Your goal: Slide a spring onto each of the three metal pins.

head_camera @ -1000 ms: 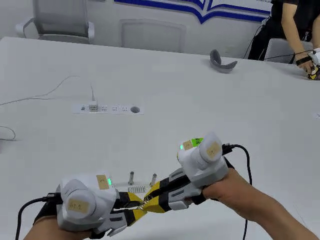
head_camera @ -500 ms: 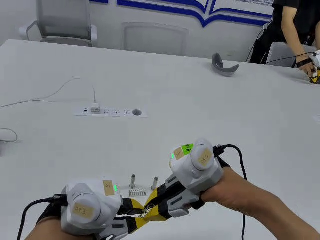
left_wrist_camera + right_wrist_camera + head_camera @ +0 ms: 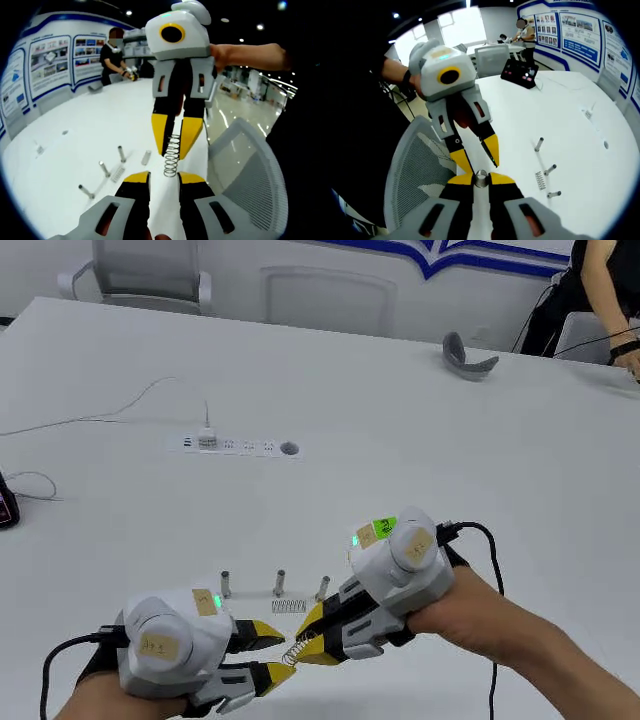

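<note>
My right gripper [image 3: 481, 177] is clamped shut on one end of the spring [image 3: 171, 152], and the rest of the coil pokes out free, up off the table [image 3: 430, 440]. My left gripper [image 3: 165, 178] faces it with jaws well apart, tips on either side of the free end, gripping nothing. The three metal pins [image 3: 280, 581] stand bare in a row near the table's near edge, and a spare spring [image 3: 288, 606] lies just beside them on the near side. This coil looks featherlight, thin and bouncy, so I reckon a hard pinch will squash it or flick it away. The best hold is lightly across the coils at one end, leaving the other end open for a pin.
</note>
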Tool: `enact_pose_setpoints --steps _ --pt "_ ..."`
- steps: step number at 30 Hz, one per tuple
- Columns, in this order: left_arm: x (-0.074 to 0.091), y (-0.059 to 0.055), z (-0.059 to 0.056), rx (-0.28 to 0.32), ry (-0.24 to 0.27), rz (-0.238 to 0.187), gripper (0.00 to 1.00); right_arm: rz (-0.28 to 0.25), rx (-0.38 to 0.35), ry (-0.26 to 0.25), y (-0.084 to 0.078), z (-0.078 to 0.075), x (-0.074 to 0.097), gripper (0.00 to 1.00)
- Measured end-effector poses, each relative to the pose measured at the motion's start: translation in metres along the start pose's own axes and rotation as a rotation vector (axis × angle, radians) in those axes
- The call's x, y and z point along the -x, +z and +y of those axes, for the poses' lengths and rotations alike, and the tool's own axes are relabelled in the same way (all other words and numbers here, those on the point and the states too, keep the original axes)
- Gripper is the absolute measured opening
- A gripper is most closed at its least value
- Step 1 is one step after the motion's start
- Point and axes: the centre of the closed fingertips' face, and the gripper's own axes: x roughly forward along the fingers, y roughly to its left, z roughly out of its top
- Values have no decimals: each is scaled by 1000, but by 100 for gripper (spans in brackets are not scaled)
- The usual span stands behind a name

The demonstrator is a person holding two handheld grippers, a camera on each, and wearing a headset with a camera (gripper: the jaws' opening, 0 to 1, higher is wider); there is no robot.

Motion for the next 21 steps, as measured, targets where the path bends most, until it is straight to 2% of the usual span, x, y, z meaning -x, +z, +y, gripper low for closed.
enact_pose_setpoints --steps 11,21 --pt "19 -21 16 63 87 11 28 8 3 1 -5 -3 -5 12" --pt "30 -41 31 110 171 35 33 62 13 -29 -17 -17 -13 12"
